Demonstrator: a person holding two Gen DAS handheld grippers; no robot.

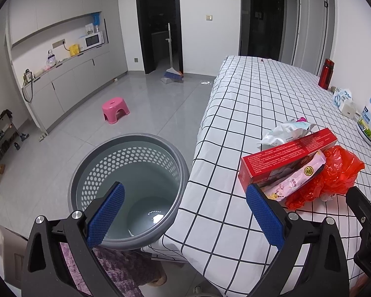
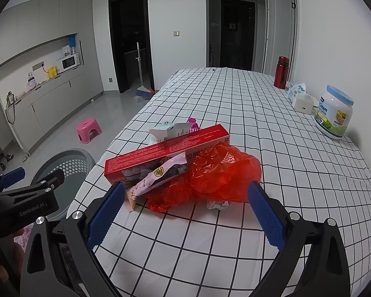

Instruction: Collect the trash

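A heap of trash lies on the checked tablecloth (image 2: 235, 113): a long red box (image 2: 165, 151) (image 1: 284, 152), a pink snack wrapper (image 2: 158, 175) (image 1: 296, 177), a crumpled red plastic bag (image 2: 217, 170) (image 1: 334, 173), and a white packet (image 2: 170, 131) (image 1: 284, 130) behind them. A grey perforated bin (image 1: 128, 173) (image 2: 69, 165) stands on the floor by the table's left edge. My left gripper (image 1: 185, 208) is open, straddling the bin rim and table corner. My right gripper (image 2: 185, 210) is open just short of the red bag. A small crumpled white scrap (image 2: 216, 204) lies under the bag.
Along the table's right side stand a red flask (image 2: 281, 72), a tissue pack (image 2: 299, 96) and a white jar with a blue lid (image 2: 334, 112). A pink stool (image 1: 115, 110) sits on the grey floor; a broom (image 1: 172, 74) leans by the doorway. Cabinets line the left wall.
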